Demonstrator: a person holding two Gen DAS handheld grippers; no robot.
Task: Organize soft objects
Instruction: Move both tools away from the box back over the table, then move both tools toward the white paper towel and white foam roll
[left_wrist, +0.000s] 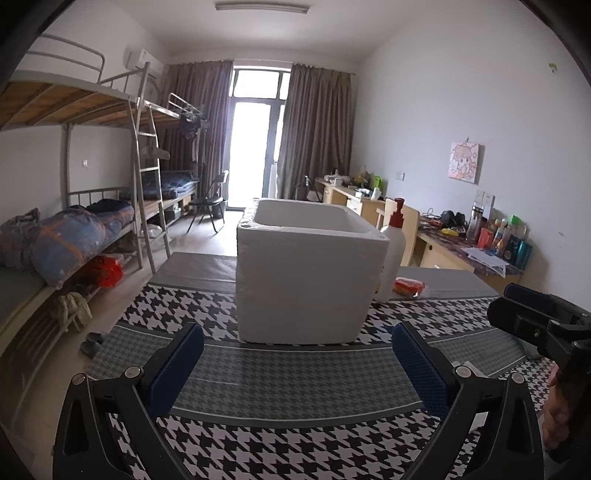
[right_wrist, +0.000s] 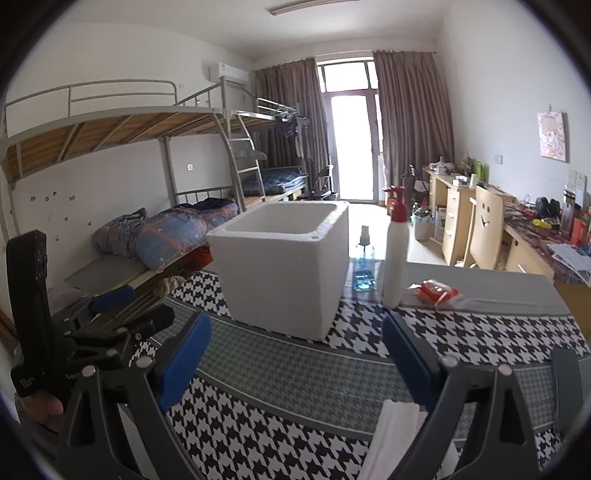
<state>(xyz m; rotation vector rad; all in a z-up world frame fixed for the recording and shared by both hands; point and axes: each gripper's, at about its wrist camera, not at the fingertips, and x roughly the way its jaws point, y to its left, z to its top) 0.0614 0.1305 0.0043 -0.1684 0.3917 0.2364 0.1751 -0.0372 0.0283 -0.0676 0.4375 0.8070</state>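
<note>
A white foam box (left_wrist: 306, 273) stands open-topped on the houndstooth-cloth table (left_wrist: 280, 373); it also shows in the right wrist view (right_wrist: 284, 273). A red soft packet (left_wrist: 408, 287) lies behind it to the right, also in the right wrist view (right_wrist: 436, 291). A white folded cloth (right_wrist: 399, 439) lies under my right gripper (right_wrist: 297, 354), which is open and empty. My left gripper (left_wrist: 297, 358) is open and empty, in front of the box. The right gripper shows at the left wrist view's right edge (left_wrist: 532, 317).
A white pump bottle with a red top (right_wrist: 396, 254) and a blue spray bottle (right_wrist: 364, 266) stand right of the box. Bunk beds (left_wrist: 74, 229) line the left wall, desks (right_wrist: 480, 225) the right. The table's far edge lies behind the box.
</note>
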